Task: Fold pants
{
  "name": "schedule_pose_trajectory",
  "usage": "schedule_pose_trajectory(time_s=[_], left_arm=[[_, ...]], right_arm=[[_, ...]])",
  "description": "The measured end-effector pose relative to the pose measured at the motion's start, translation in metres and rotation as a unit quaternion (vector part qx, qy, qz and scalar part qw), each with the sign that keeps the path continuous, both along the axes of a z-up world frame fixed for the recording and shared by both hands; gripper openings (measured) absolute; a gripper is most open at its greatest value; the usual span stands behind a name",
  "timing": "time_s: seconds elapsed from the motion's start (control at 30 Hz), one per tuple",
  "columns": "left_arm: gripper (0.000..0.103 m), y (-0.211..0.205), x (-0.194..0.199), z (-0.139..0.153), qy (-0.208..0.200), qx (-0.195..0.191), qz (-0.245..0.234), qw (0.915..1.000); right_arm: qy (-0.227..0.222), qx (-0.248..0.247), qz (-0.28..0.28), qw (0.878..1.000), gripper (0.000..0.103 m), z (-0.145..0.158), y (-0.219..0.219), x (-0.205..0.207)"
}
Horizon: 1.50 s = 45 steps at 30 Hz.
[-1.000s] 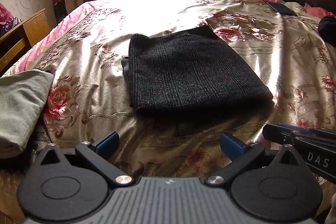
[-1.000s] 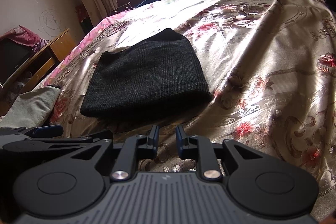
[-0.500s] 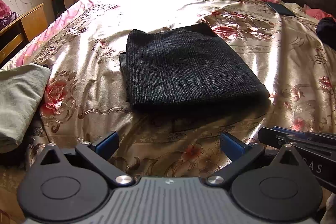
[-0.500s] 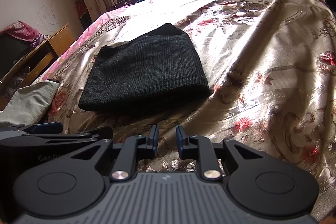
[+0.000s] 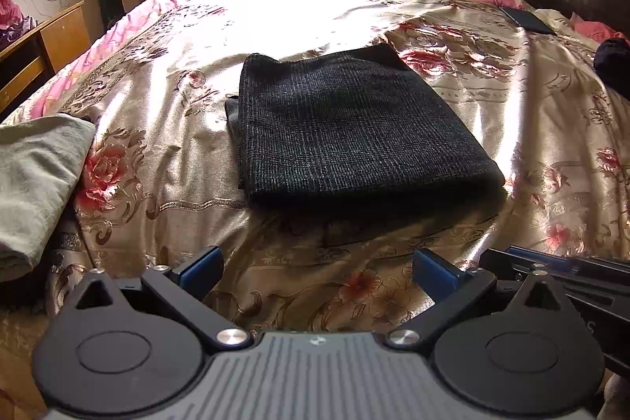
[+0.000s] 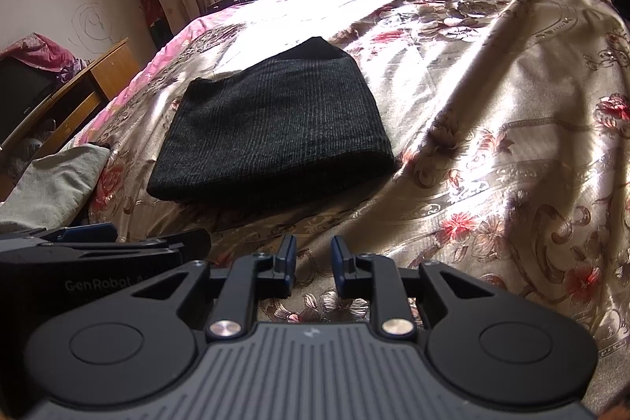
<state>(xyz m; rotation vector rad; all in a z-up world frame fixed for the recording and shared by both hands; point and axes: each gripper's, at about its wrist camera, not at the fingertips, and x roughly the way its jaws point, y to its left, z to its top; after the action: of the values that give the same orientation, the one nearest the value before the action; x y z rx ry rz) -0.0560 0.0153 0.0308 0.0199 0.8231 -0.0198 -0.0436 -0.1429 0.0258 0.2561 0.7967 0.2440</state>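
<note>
Pants (image 5: pixel 346 128) folded square mid-bedspread (image 5: pixel 531 128), apparently neat-edged (left jaws wide, right jaws narrowly apart, both empty).

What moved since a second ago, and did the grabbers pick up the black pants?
Almost nothing changed. Both cameras shifted slightly, nothing more. The folded pants lie flat on the bedspread, untouched. The left gripper stays wide open, the right gripper nearly closed on nothing.

Both wrist views low, near bed (image 5: pixel 165 93) foot, facing window; share pants (image 5: pixel 354 128).
</note>
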Motion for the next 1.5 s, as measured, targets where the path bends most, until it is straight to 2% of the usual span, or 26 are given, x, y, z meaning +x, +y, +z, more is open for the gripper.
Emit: schedule_pose_trajectory(time_s=[1.5], left_arm=[[0.103, 0.0017, -0.0023, 0.0004, 0.006, -0.014, 0.008, 0.9999]], right_arm=[[0.005, -0.006, 0.001, 1.000, 0.021, -0.0005, 0.0007, -0.0011]])
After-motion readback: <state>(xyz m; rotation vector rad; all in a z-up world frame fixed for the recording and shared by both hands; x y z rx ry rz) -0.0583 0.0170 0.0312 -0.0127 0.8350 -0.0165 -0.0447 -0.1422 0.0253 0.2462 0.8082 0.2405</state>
